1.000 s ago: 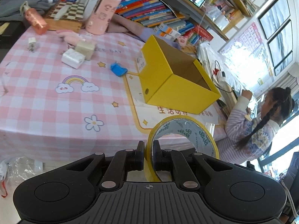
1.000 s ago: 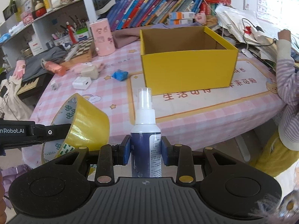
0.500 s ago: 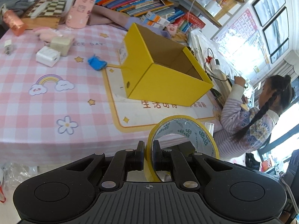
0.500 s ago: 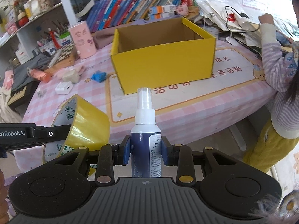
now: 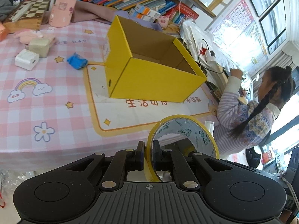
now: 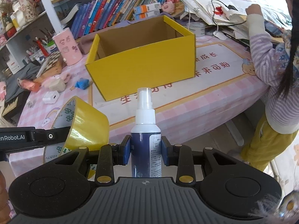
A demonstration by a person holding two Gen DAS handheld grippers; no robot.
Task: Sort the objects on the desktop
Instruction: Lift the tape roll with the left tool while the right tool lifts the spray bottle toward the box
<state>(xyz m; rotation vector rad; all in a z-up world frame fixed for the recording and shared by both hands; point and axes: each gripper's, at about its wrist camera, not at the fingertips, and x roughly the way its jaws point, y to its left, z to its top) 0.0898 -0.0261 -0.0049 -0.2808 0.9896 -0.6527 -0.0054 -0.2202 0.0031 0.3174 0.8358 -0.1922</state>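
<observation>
My left gripper [image 5: 148, 155] is shut on the rim of a yellow tape roll [image 5: 184, 136], held in the air in front of the table's near edge. The same tape roll [image 6: 82, 128] shows at the left of the right wrist view, clamped by the left gripper's black fingers [image 6: 54, 135]. My right gripper [image 6: 145, 150] is shut on an upright spray bottle [image 6: 145, 128] with a dark blue body and a white pump. An open, empty yellow cardboard box [image 5: 149, 69] [image 6: 142, 61] stands on the pink checked tablecloth [image 5: 46, 100] beyond both grippers.
Left of the box lie a blue toy [image 5: 77, 61], a white charger [image 5: 27, 59], a beige cube [image 5: 39, 46] and a pink tin [image 5: 64, 5]. A chessboard [image 5: 28, 11] and books [image 6: 115, 11] line the back. A person in a striped sweater [image 6: 271, 71] stands at the right table edge.
Both grippers have moved toward the table and to the right with the things they hold; the yellow box looms larger and nearer. Neither grip has changed.
</observation>
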